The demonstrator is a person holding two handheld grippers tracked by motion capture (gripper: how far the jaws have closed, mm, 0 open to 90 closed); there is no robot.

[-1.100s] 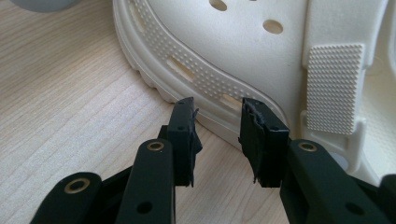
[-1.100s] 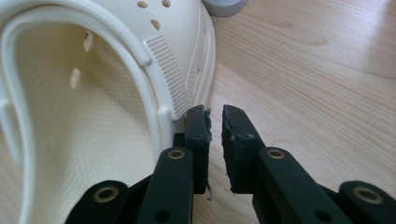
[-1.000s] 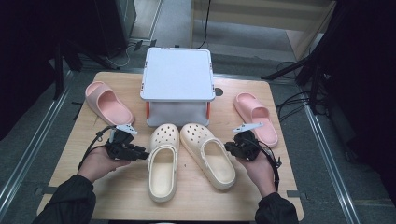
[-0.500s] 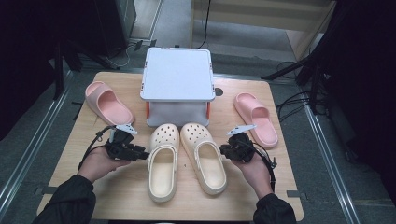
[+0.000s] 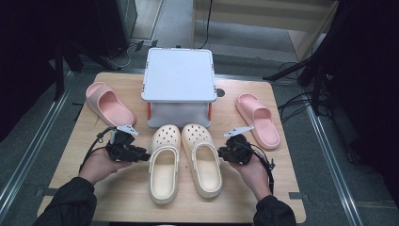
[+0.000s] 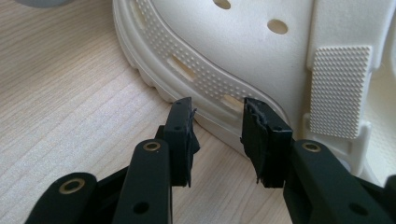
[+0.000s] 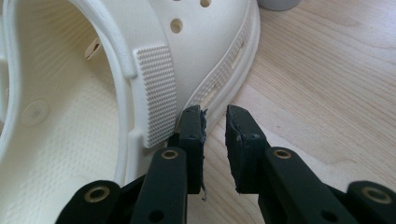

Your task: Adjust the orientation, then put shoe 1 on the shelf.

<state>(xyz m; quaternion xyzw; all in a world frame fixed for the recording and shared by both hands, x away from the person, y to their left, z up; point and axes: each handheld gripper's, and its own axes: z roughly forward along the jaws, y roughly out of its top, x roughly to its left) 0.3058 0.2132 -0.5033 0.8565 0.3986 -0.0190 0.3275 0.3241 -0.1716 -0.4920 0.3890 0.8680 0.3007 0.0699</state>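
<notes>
Clogs (image 5: 186,162) side by side, tongs at outer edges, w/ bare table (image 5: 282,188) beyond.

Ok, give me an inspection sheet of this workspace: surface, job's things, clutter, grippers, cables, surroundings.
Surface: wooden table, bare between items.
Job's things: two cream clogs side by side, toes toward the grey box.
Clutter: one pink slide at far left, another pink slide at far right.
Grippers: left gripper open at the left clog's outer edge; right gripper open beside the right clog's outer edge, jaws just opening, nothing between them.
Cables: black cable trails from the right gripper.
Surroundings: grey floor, dark stands.
</notes>
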